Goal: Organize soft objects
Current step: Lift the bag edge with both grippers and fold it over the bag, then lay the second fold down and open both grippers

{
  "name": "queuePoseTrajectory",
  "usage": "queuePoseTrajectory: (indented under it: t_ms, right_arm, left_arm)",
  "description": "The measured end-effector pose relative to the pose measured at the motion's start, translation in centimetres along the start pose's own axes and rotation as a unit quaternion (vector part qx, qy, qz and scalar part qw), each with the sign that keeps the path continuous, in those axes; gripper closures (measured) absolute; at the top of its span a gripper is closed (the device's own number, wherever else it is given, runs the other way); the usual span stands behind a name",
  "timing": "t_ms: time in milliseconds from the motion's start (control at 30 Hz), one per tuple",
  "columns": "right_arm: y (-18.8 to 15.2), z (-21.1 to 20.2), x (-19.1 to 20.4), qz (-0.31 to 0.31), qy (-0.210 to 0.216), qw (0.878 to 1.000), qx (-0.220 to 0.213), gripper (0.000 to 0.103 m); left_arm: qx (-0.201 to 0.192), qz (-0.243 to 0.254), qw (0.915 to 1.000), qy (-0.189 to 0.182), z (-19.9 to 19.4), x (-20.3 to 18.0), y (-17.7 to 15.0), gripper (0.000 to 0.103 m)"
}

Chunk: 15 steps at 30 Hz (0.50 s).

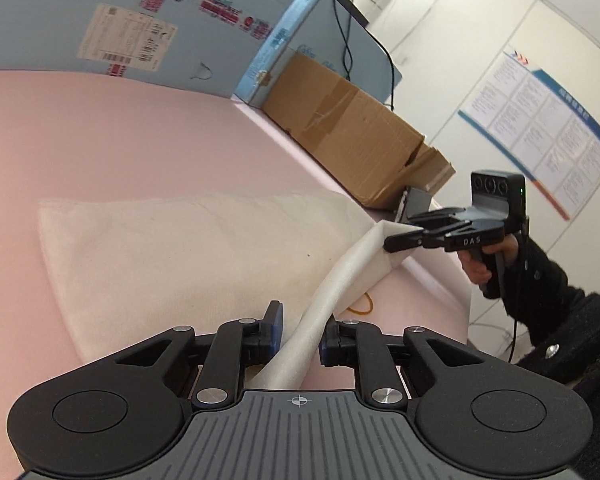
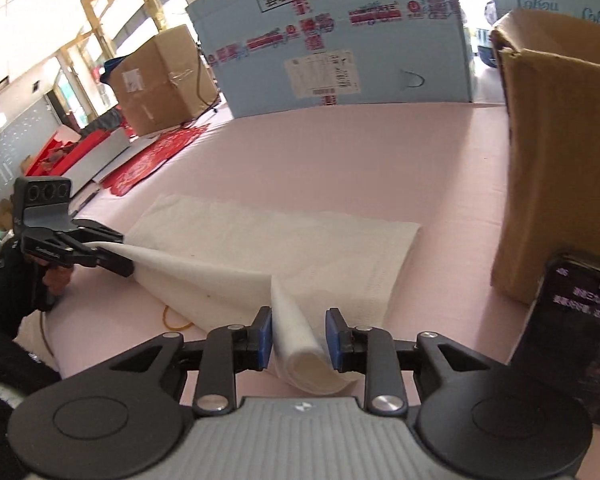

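1. Both my tongs are clamped on the white padded sheet (image 1: 180, 248). The left gripper (image 1: 300, 320) pinches the near-left corner and the right gripper (image 2: 299, 320) the near-right one.
2. The sheet lies on the pink surface (image 1: 100, 128). Its far part is flat and its near edge is lifted and curled between my two grips.
3. My guess is that's a fold going over. It could just as well be the edge getting laid back flat, I can't tell which.
4. Either way, I'd keep both corners level and the edge between them taut so it doesn't sag or twist. Move both hands together, too. This stuff is floppy and will probably crease wherever it buckles.
5. Watch the orange rubber band (image 1: 362, 306) lying under the near edge.
6. Readable stuff:
   - "DAS" on the right tong's body.
   - "套装勿拆" on the big blue carton (image 2: 340, 40) at the far side.
   - Something like "Cobau" on the blue box at the far right.
   - The shipping label, wall poster (image 1: 540, 128) and phone (image 2: 576, 320) screen are too blurry.
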State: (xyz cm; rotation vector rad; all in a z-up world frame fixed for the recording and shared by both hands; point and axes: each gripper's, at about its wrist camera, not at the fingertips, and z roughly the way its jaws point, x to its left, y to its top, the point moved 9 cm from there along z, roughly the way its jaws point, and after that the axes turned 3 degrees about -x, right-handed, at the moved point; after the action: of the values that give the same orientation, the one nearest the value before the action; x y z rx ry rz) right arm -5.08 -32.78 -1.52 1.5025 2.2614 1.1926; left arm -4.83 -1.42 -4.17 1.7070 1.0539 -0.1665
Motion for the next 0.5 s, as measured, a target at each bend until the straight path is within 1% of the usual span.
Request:
queuePoseTrajectory:
  t_ms: [100,200,233,300,333,400,500]
  right_arm:
    - [-0.6,0.5,-0.4,0.007,-0.042,0.999,-0.011,0.074]
    - [-1.1,0.6,-0.6,0.012,-0.076,0.997,-0.022,0.075]
    - [-1.2,0.5,-0.5,0.015,-0.082,0.996,-0.027,0.075]
    - [-1.5,0.2,-0.3,0.026,-0.092,0.995,-0.038,0.080]
    - [-1.6,-0.2,-0.4,0.042,-0.090,0.994,-0.046,0.083]
    - [-1.6,-0.7,-0.5,0.061,-0.087,0.993,-0.057,0.085]
    - [-1.9,-1.3,-0.7,0.077,-0.100,0.990,-0.061,0.085]
  left_arm:
    - [-0.035,-0.048,0.9977,0.031,-1.6,1.4,-0.1,0.085]
    - [-0.061,-0.076,0.9937,0.054,-2.3,2.2,-0.2,0.085]
    - [-0.064,-0.077,0.9931,0.062,-2.4,2.2,-0.2,0.085]
    - [-0.068,-0.073,0.9921,0.076,-2.5,2.1,-0.3,0.084]
    - [-0.069,-0.064,0.9917,0.088,-2.5,1.8,-0.2,0.085]
    - [-0.068,-0.042,0.9909,0.108,-2.3,1.4,0.0,0.085]
    - [-0.058,-0.026,0.9904,0.123,-2.0,1.4,0.1,0.084]
